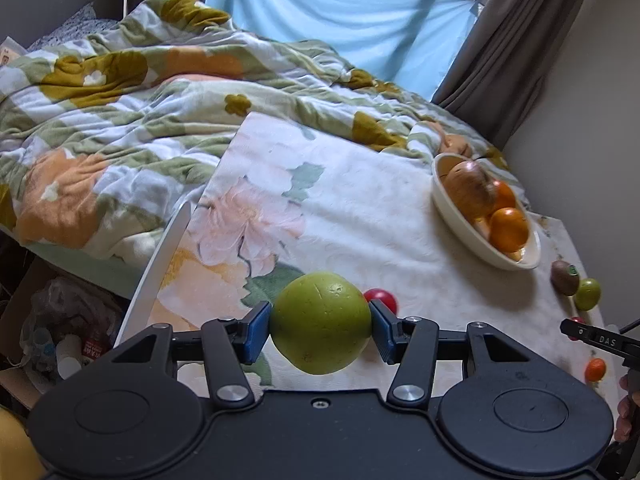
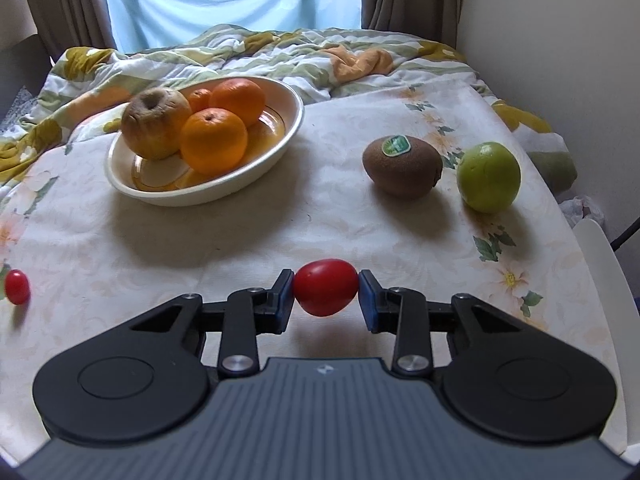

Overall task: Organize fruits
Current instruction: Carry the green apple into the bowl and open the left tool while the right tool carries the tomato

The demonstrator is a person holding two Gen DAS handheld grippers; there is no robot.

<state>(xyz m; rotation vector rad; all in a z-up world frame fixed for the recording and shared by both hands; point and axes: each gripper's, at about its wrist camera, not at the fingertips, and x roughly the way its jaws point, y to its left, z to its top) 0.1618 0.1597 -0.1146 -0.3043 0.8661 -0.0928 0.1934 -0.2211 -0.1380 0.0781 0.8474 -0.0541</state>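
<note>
In the left wrist view my left gripper (image 1: 320,322) is shut on a large green round fruit (image 1: 320,332), lifted above the floral tablecloth (image 1: 360,208). A red cherry tomato (image 1: 383,298) lies just behind it. In the right wrist view my right gripper (image 2: 326,298) is shut on a red tomato (image 2: 325,290), close over the cloth. The cream bowl (image 2: 296,120) at the back left holds a wrinkled brown apple (image 2: 154,124) and three oranges (image 2: 214,146). A kiwi (image 2: 402,168) and a small green fruit (image 2: 489,176) sit to the right.
Another cherry tomato (image 2: 17,287) lies at the far left of the cloth. A small orange tomato (image 1: 595,369) sits near the table's right edge. A rumpled floral duvet (image 1: 120,100) borders the table behind. A white chair back (image 2: 600,256) stands at the right; floor clutter (image 1: 60,332) lies left.
</note>
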